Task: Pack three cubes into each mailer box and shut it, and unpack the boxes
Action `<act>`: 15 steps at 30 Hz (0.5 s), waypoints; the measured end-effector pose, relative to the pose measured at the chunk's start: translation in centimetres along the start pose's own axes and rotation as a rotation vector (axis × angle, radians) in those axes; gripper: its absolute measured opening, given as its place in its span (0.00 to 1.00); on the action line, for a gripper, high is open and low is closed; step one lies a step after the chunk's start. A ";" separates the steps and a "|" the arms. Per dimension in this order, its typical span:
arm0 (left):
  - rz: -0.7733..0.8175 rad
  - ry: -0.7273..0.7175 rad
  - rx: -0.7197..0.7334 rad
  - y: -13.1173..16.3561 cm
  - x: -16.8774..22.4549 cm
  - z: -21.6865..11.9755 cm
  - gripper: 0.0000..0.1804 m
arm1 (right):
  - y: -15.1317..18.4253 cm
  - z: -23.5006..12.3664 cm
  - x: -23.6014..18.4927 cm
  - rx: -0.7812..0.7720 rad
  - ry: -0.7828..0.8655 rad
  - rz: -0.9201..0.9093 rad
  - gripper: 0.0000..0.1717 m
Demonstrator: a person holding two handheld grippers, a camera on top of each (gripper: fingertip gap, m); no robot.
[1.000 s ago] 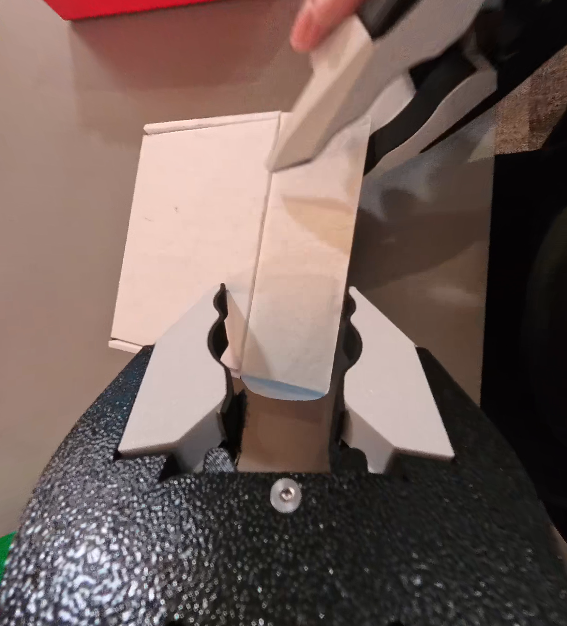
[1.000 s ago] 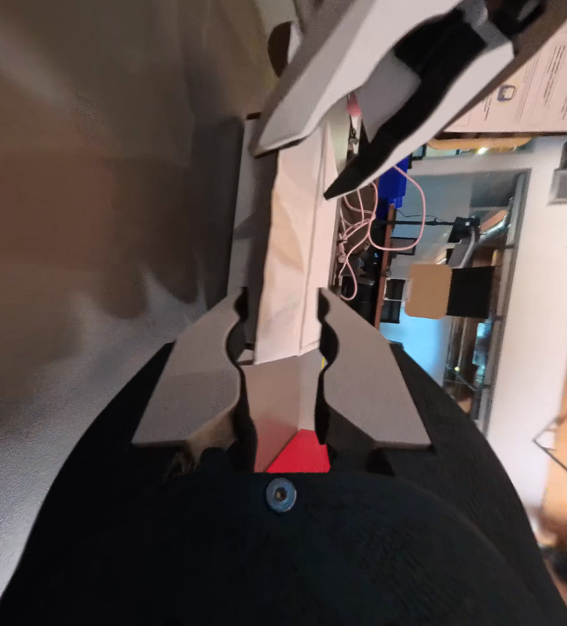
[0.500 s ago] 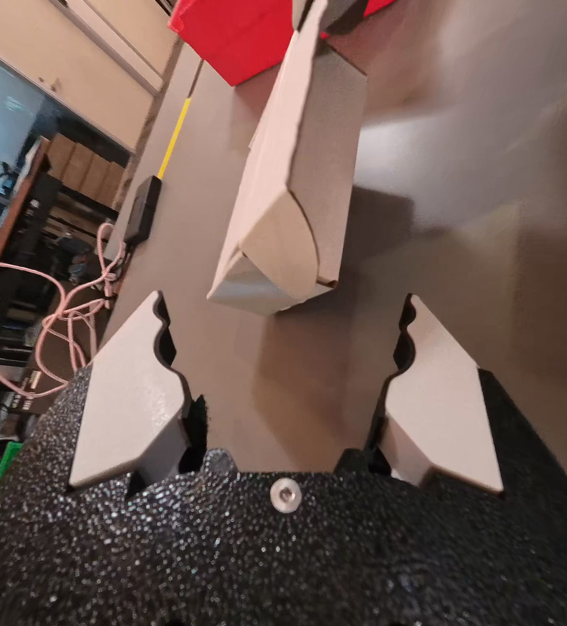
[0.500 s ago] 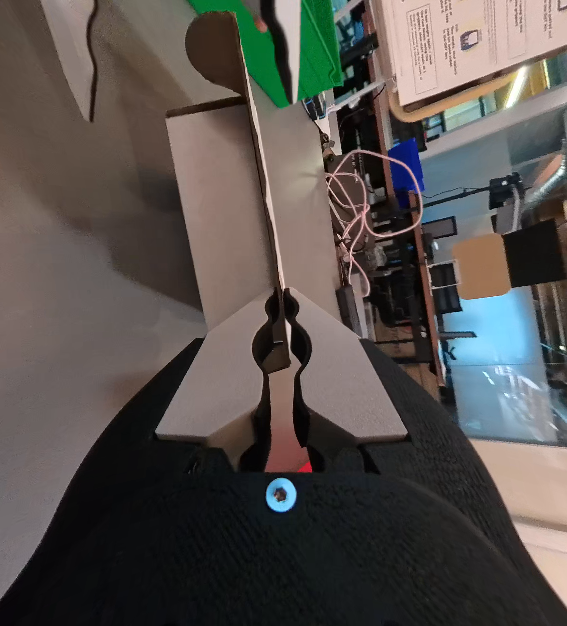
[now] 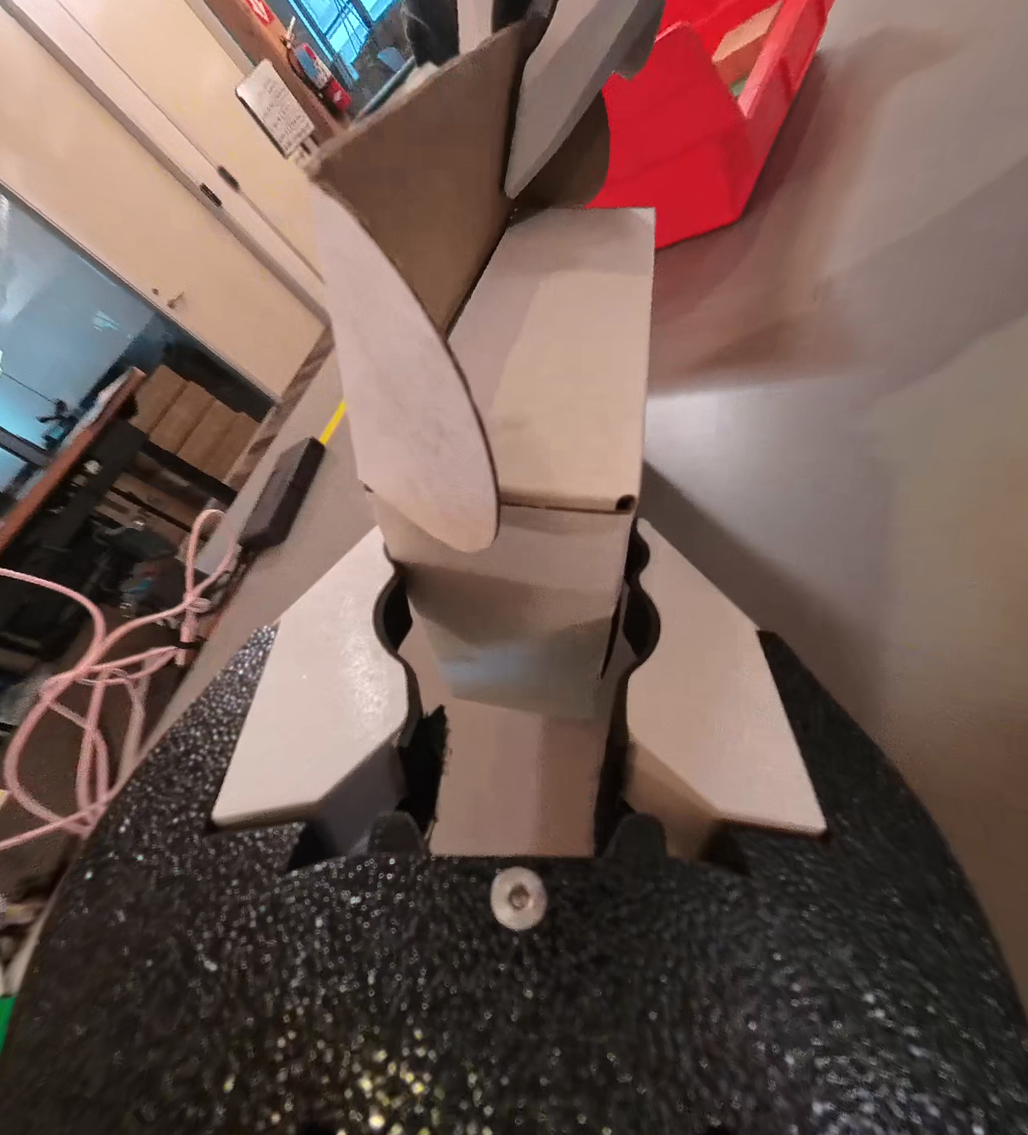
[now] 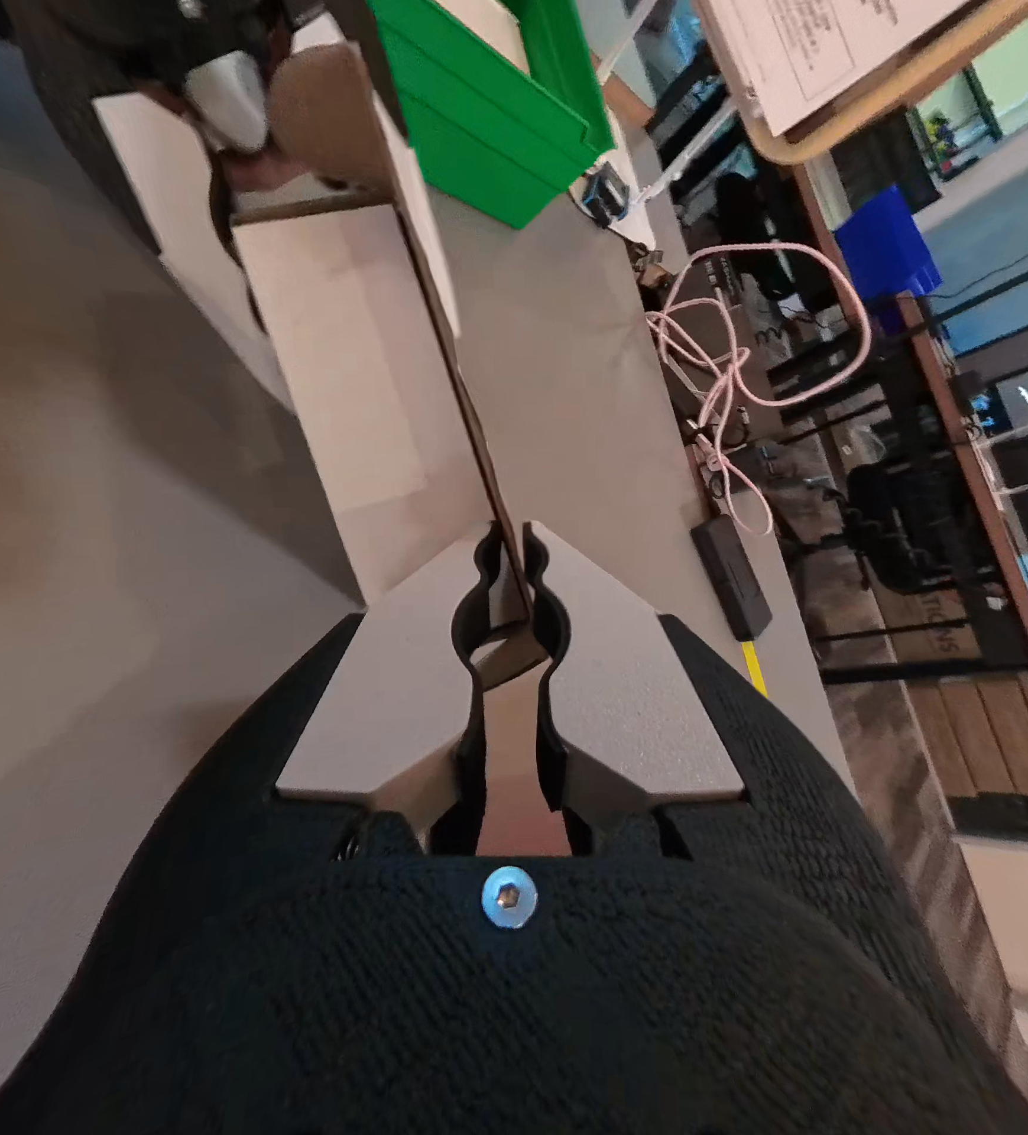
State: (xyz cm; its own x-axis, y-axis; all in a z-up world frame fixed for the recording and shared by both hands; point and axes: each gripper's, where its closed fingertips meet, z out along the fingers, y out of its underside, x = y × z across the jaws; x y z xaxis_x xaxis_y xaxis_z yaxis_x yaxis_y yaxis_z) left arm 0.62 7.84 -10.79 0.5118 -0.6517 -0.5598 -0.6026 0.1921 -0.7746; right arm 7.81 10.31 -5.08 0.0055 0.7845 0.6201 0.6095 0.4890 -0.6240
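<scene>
A tan cardboard mailer box (image 5: 560, 381) is held above the grey table (image 5: 867, 553). My left gripper (image 5: 511, 535) is shut on the near end of the box body, with both fingers against its sides. The lid (image 5: 425, 184) stands raised, and its rounded side flap (image 5: 413, 399) hangs down in front. My right gripper (image 6: 508, 528) is shut on the thin edge of the lid (image 6: 437, 295). One of its grey fingers (image 5: 560, 92) shows at the top of the left wrist view. The box body (image 6: 339, 368) and my left gripper (image 6: 229, 110) show farther off. The box's inside is hidden.
A red bin (image 5: 683, 141) stands on the table beyond the box. A green bin (image 6: 486, 123) stands past the box in the right wrist view. A black adapter (image 6: 732, 577) and pink cables (image 5: 100, 645) lie at the table's edge. The gap from one gripper's tips to the other's is roughly 10 cm.
My left gripper let go of the box, opened wide, then shut again on its end. My right gripper shut on the lid's edge and the lid came up from the body.
</scene>
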 end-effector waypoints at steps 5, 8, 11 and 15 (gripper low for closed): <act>-0.234 0.011 -0.011 0.8 -0.1 0.5 0.38 | -0.9 -1.9 3.0 0.101 0.189 0.131 0.23; -0.393 0.025 0.005 1.2 -0.4 0.5 0.37 | -0.1 -3.1 4.4 0.149 0.270 0.310 0.22; -0.448 0.056 0.008 2.2 -0.2 0.5 0.37 | 2.2 -2.1 3.9 0.089 0.242 0.453 0.20; -0.505 0.146 -0.008 2.8 0.2 0.2 0.38 | 3.1 0.1 2.7 0.059 0.165 0.541 0.17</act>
State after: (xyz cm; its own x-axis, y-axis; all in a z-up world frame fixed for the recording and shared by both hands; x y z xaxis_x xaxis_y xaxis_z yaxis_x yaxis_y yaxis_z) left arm -0.85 8.45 -13.13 0.6491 -0.7575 -0.0701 -0.3084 -0.1777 -0.9345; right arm 9.67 13.97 -5.38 0.4307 0.8617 0.2681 0.4401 0.0588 -0.8960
